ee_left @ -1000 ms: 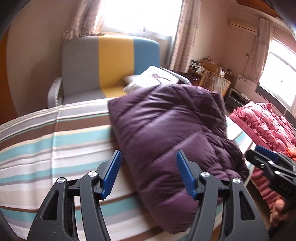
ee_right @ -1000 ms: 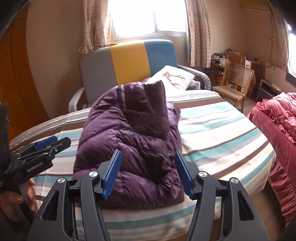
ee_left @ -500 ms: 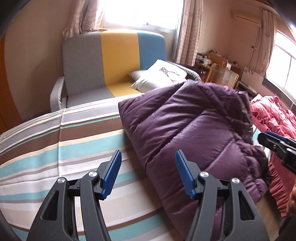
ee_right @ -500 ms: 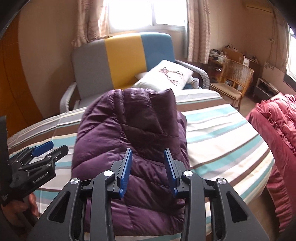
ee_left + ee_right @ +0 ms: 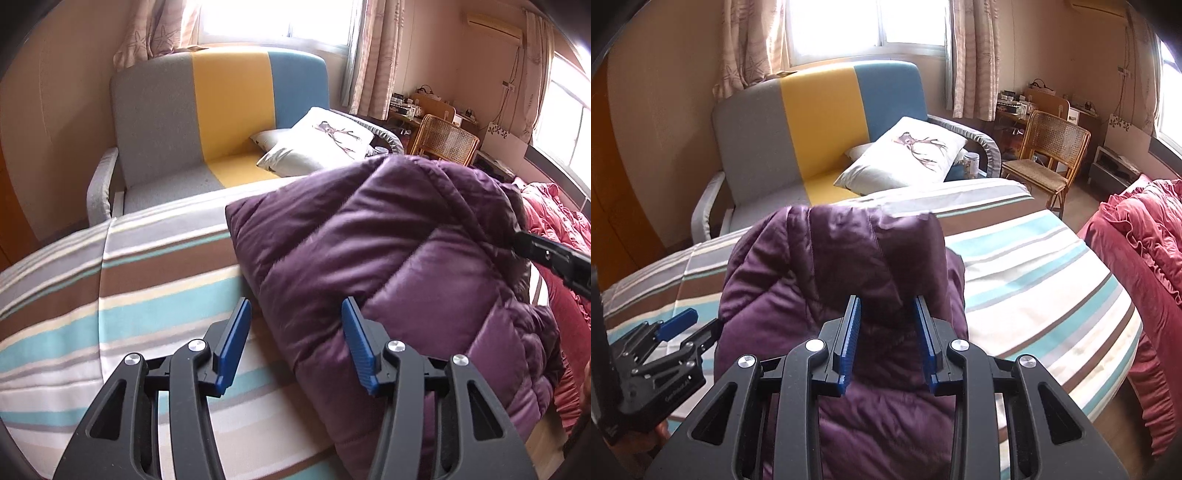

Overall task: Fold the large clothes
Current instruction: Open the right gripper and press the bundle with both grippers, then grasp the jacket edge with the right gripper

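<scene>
A purple puffer jacket (image 5: 399,266) lies folded in a thick bundle on the striped bed (image 5: 129,295). My left gripper (image 5: 295,343) is open and empty at the jacket's left edge, its right pad against the fabric. It shows at the lower left of the right wrist view (image 5: 687,328). In the right wrist view the jacket (image 5: 827,273) fills the middle. My right gripper (image 5: 886,332) sits over the jacket's near part with its jaws narrowed around a bulge of fabric; a gap remains between the pads. Its tip shows in the left wrist view (image 5: 550,254).
A grey, yellow and blue sofa (image 5: 820,122) with a white pillow (image 5: 905,155) stands behind the bed. A wicker chair (image 5: 1049,155) and a cluttered desk stand at the back right. A red quilt (image 5: 1145,251) lies to the right of the bed.
My right gripper has moved forward onto the jacket and its jaws have narrowed from wide open. My left gripper has moved closer to the jacket's left edge and stayed open.
</scene>
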Motion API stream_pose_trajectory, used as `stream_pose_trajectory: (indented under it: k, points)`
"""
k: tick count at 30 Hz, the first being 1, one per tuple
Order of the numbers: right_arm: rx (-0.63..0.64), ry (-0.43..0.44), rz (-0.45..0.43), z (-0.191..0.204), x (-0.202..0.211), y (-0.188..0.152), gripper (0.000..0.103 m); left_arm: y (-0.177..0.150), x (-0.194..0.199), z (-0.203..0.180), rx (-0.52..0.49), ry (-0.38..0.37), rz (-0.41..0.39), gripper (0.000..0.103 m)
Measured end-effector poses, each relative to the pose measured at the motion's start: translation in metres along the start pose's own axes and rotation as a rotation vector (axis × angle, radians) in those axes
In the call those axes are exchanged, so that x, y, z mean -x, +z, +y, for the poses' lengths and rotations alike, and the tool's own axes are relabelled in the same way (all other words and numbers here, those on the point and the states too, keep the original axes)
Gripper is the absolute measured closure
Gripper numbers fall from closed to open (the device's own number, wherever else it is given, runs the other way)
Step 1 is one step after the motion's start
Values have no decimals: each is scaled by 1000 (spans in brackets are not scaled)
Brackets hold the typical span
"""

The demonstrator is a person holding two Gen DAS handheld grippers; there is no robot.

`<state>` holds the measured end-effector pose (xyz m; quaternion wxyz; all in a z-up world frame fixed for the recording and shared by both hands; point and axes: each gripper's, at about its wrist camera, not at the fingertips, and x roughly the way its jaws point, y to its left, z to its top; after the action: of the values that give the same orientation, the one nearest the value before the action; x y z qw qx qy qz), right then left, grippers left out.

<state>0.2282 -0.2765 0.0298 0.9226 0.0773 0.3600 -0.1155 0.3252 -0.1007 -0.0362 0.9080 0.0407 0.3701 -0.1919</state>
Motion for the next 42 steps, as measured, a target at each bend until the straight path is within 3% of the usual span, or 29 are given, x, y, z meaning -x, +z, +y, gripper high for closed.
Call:
stream_pose_trajectory:
  k: [16,35,42]
  points:
    - [34,-92,191,-10,-69,1,73,17,-29,-19,-34,-11,44,54]
    - [1,-73,268,-32,-116,-29,75,14,-73,-36,-4,-13,118,54]
    - [1,-87,259,-30,-109,-24,74,10,-71,-33,20,-19,110,52]
